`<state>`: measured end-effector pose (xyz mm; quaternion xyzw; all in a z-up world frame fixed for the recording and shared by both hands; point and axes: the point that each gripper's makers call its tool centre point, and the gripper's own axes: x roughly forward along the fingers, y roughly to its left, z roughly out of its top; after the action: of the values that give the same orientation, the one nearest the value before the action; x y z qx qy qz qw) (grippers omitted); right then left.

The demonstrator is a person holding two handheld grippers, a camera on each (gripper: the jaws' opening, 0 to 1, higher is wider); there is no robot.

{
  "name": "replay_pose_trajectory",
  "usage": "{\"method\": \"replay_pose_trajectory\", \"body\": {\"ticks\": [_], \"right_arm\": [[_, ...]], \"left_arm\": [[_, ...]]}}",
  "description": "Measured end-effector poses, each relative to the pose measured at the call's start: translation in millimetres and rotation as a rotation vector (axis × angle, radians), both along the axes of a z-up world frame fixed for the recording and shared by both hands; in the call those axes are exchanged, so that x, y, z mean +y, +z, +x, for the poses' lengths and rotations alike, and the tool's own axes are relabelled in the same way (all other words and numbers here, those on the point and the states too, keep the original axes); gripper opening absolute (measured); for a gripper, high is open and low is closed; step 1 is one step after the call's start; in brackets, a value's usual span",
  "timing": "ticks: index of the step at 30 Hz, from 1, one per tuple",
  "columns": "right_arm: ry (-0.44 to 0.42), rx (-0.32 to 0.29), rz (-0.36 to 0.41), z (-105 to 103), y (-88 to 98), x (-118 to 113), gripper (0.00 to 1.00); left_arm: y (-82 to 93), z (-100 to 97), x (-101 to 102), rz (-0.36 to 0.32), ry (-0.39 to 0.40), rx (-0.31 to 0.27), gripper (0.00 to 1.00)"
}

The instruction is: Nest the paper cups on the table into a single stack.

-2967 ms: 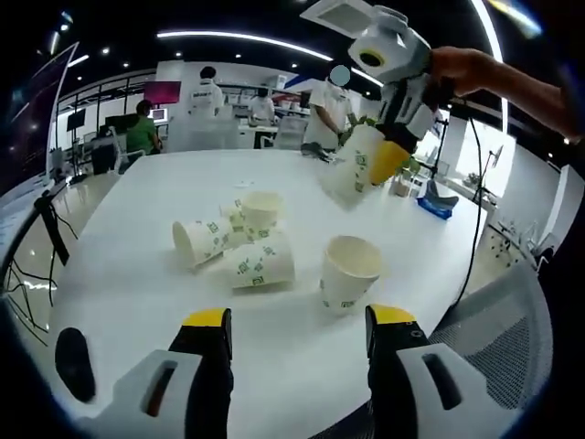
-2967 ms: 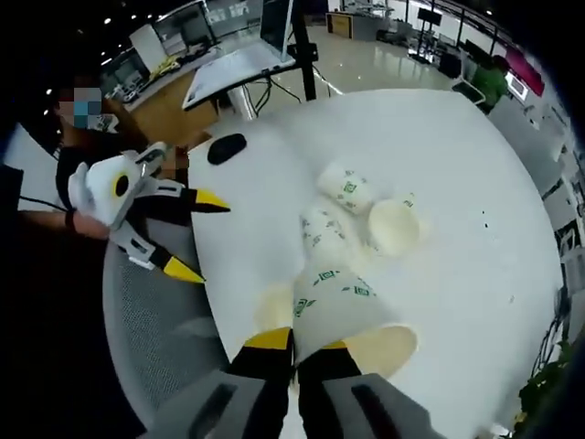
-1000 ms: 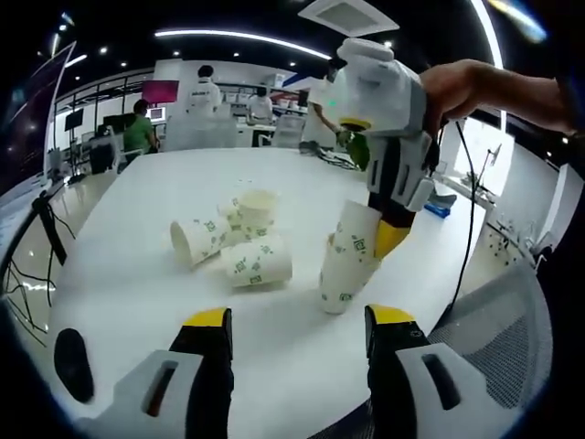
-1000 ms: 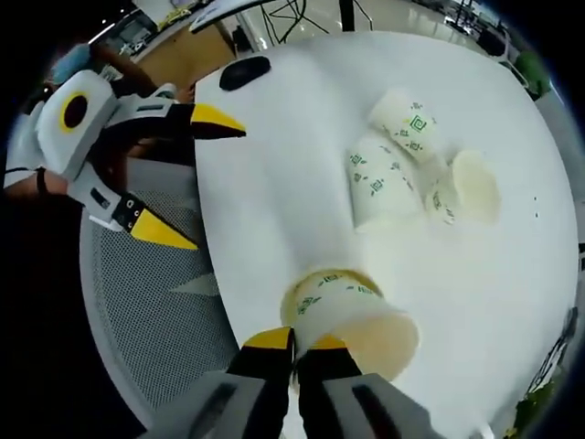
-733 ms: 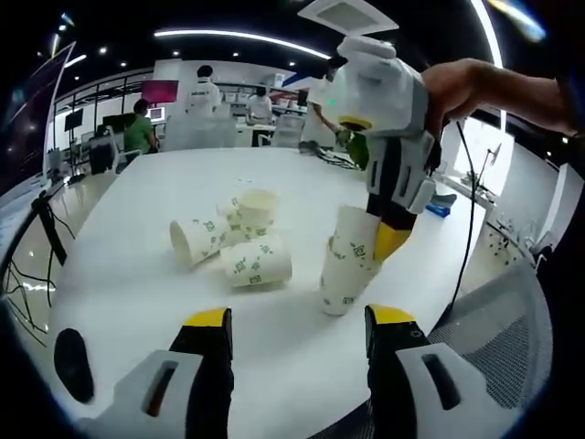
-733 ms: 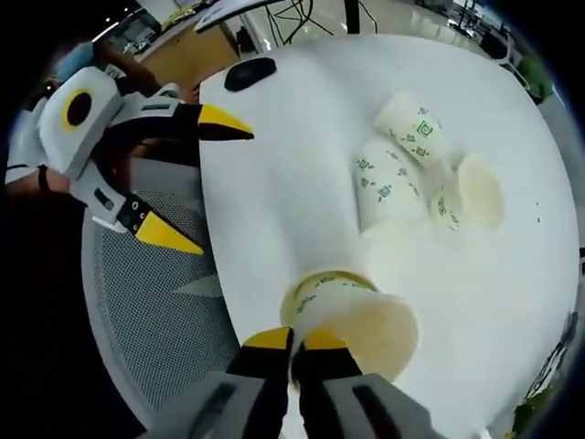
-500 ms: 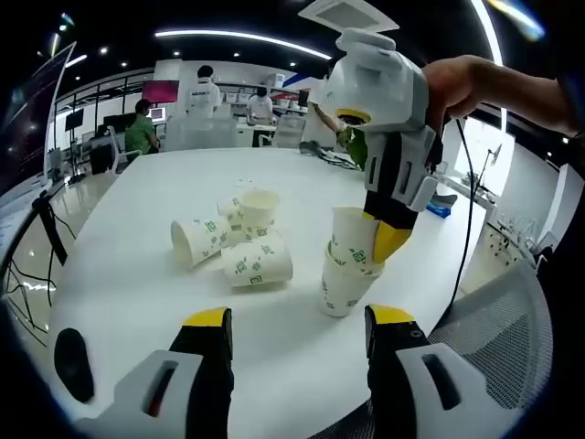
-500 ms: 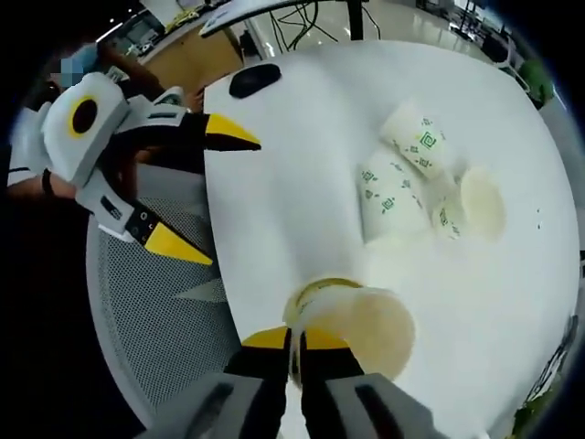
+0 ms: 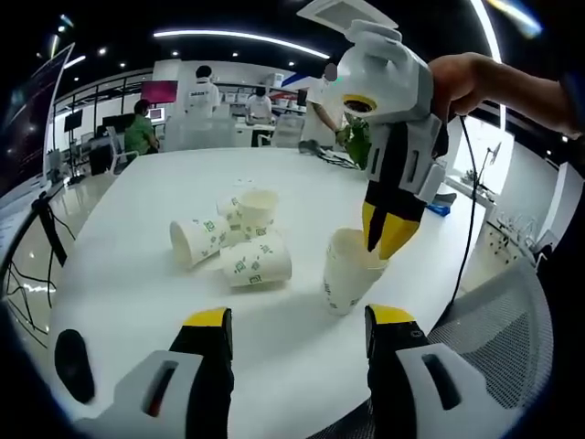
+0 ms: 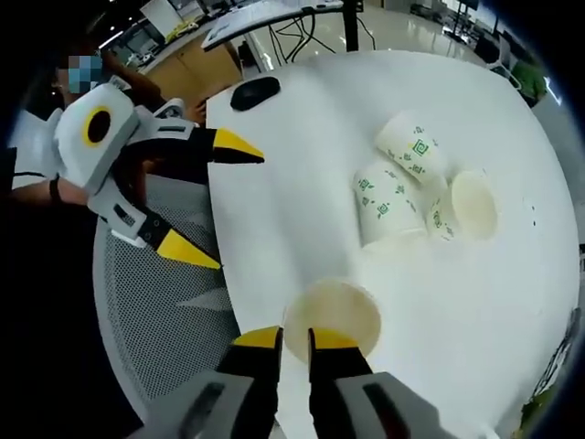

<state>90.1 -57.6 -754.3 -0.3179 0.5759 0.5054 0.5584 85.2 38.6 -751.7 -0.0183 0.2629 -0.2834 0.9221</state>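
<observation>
Right gripper (image 10: 292, 340) above upright nested stack (image 9: 352, 274) – fingers slightly parted, straddling rim, no pinch. Left gripper (image 9: 297, 331) spread, idle. 3 loose cups (image 9: 239, 240) lie leftward on table (image 9: 137, 274) – nearer left gripper.

Our right gripper (image 9: 388, 240) has a white moulded body with black side plates, a yellow ring and yellow-tipped black jaws. Our left gripper (image 10: 201, 197) matches: white housing, yellow-ringed disc, yellow tips.

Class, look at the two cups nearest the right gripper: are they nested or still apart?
Nested: the stack stands upright as one, a single open rim.
</observation>
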Motion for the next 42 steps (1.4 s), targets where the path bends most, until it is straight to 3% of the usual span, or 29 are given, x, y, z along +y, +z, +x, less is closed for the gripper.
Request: {"method": "replay_pose_trajectory", "body": {"ticks": [14,23,28,34,42], "right_arm": [[-0.085,-0.024,0.093,0,18.0,4,0.18],[-0.187,-0.09,0.197,21,29.4,6,0.23],[-0.287,-0.097,0.317,35,32.0,21,0.27],[-0.502,-0.03,0.449,52,29.8,36,0.3],[-0.634,-0.013,0.485,71,18.9,34,0.34]], "left_arm": [[-1.0,-3.1,-3,0.008,-0.018,0.003,0.57],[-0.9,-4.1,-4,0.01,-0.025,0.003,0.57],[0.1,-5.8,-5,0.013,-0.03,0.003,0.57],[-1.8,-5.9,-5,0.015,-0.033,0.007,0.57],[-4.9,-4.4,-5,0.017,-0.035,0.012,0.57]]}}
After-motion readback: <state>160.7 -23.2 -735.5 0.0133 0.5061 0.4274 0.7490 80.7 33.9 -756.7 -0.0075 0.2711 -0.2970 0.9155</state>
